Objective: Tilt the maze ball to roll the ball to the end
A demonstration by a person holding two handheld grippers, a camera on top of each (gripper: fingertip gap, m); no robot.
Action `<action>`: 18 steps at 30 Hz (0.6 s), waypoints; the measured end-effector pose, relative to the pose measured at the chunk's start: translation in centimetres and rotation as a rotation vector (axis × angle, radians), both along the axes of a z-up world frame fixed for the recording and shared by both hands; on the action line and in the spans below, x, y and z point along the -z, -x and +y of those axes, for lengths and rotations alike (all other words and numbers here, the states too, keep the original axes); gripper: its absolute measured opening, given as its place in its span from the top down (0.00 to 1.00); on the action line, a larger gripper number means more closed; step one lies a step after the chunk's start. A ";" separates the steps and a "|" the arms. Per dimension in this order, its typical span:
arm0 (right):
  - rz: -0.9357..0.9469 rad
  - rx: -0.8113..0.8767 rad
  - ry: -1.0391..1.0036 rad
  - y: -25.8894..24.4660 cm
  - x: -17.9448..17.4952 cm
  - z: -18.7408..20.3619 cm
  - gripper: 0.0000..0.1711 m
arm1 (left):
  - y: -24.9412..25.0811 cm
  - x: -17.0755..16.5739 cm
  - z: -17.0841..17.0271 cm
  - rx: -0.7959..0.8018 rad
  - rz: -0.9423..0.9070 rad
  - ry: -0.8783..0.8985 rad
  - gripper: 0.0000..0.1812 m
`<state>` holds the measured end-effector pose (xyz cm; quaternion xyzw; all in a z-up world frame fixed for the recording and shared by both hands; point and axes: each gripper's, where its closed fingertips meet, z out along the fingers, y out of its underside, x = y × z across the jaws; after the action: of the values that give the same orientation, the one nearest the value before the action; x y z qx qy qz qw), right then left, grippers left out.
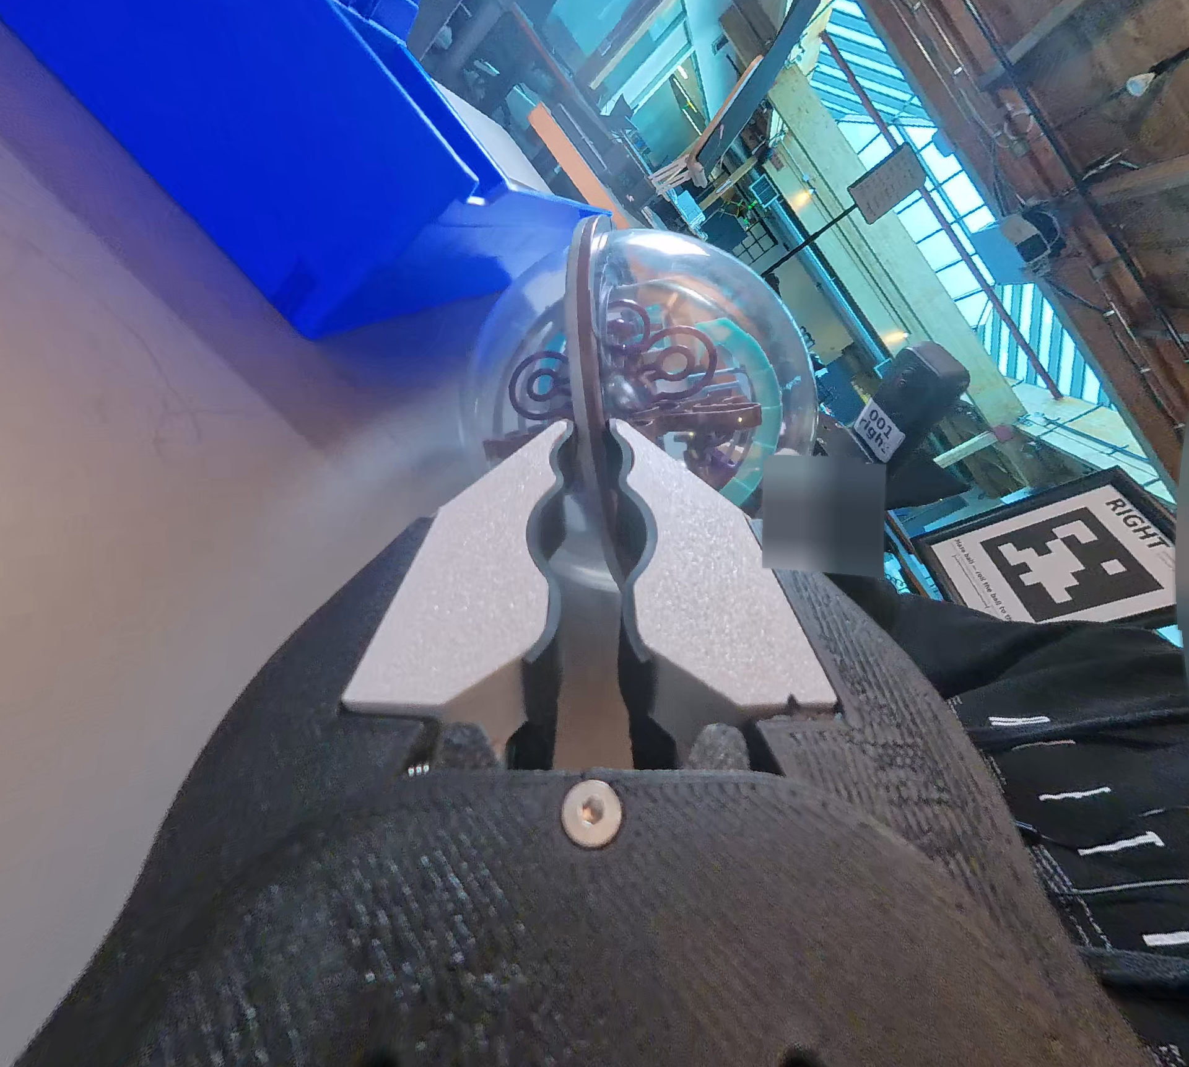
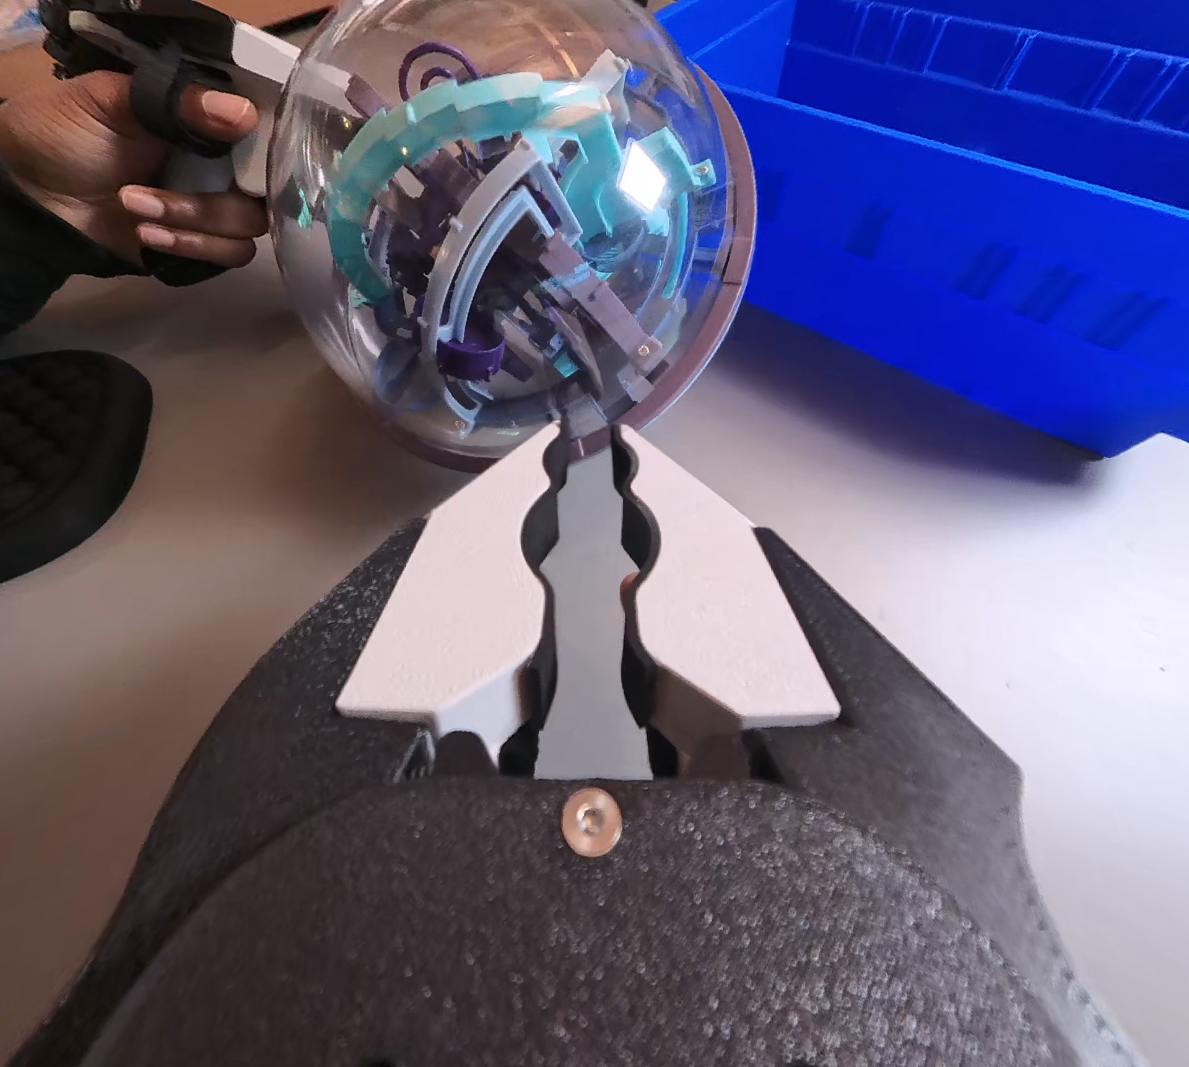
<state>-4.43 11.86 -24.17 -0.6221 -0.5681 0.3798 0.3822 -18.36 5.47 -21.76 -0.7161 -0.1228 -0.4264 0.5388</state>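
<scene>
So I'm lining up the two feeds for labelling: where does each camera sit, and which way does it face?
Left wrist view: on the left tool, rolled sideways, looking along its fingers at the maze ball whose rim it pinches; the right tool shows beyond.
Right wrist view: on the right tool, level, pinching the maze ball's rim; the left tool and hand show opposite.
Shared: maze ball, blue bin, table.

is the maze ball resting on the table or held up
Held up: both the left gripper and right gripper pinch the maze ball rim.
</scene>
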 end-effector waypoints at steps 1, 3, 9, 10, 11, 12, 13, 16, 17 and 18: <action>0.010 -0.009 0.019 0.0 -0.1 0.1 0.91 | 0.0 -0.2 0.0 0.001 0.004 -0.009 0.97; 0.025 -0.053 0.092 0.0 -0.1 -0.1 0.81 | 0.0 -0.5 0.0 0.001 0.016 -0.031 0.97; 0.051 -0.190 0.407 0.2 0.5 -1.1 0.76 | 0.1 -0.6 0.0 -0.001 -0.004 -0.062 0.97; 0.057 -0.214 0.452 0.2 0.5 -1.3 0.76 | 0.3 -0.5 0.0 -0.005 -0.014 -0.064 0.97; 0.064 -0.231 0.487 0.3 0.5 -1.5 0.77 | 0.5 -0.3 0.1 -0.014 -0.020 -0.065 0.97; 0.072 -0.245 0.517 0.4 0.5 -1.6 0.79 | 0.7 -0.2 0.1 -0.020 -0.026 -0.068 0.97; 0.078 -0.256 0.545 0.5 0.6 -1.6 0.80 | 0.8 -0.2 0.1 -0.020 -0.033 -0.075 0.97; 0.073 -0.277 0.612 0.8 0.9 -1.7 0.84 | 0.9 -0.1 0.2 -0.014 -0.056 -0.092 0.96; 0.072 -0.287 0.628 0.9 1.0 -1.9 0.85 | 1.0 -0.1 0.3 -0.021 -0.057 -0.095 0.96; 0.073 -0.292 0.641 0.9 1.0 -2.0 0.87 | 1.2 0.0 0.3 -0.030 -0.061 -0.097 0.96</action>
<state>-5.35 9.90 -25.17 -0.6087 -0.4890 0.6113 0.1292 -19.53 5.82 -21.79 -0.6738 -0.1289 -0.4455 0.5753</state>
